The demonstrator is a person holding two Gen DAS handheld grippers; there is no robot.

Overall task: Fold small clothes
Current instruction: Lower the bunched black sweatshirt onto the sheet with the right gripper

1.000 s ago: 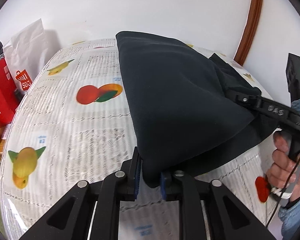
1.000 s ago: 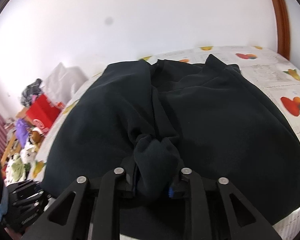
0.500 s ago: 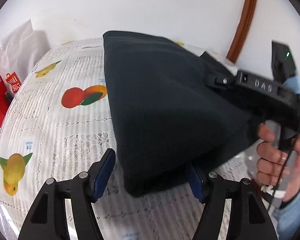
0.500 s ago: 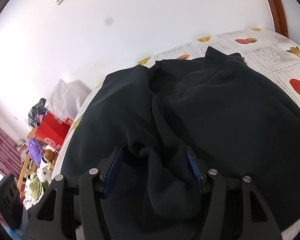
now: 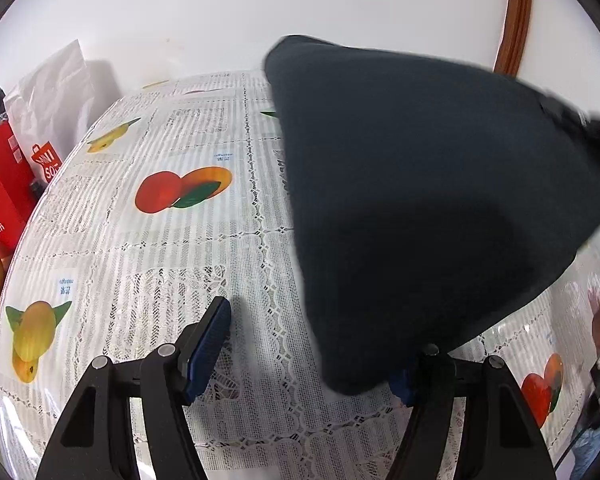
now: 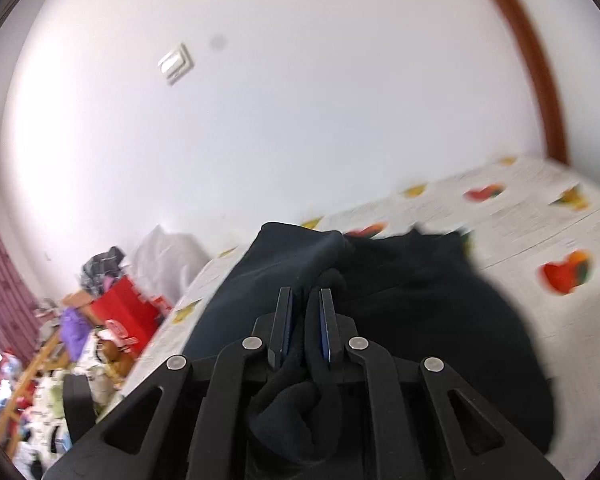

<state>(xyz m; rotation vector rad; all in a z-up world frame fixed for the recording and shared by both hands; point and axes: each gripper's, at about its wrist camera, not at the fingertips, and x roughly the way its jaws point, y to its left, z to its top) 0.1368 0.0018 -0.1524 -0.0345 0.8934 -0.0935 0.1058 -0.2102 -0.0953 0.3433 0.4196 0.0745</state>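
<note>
The dark garment (image 5: 420, 200) hides the left gripper's right finger pad; its far right edge is motion-blurred.

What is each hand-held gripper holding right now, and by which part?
The right hand-held gripper pinches a bunched fold of the dark garment. The left hand-held gripper is open, holding nothing.

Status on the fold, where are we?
Done: nothing looks folded; the dark garment is bunched and partly lifted off the tablecloth. In hand: right gripper has just closed on a fabric fold; left gripper has let go, fingers apart. Left: the folds.
</note>
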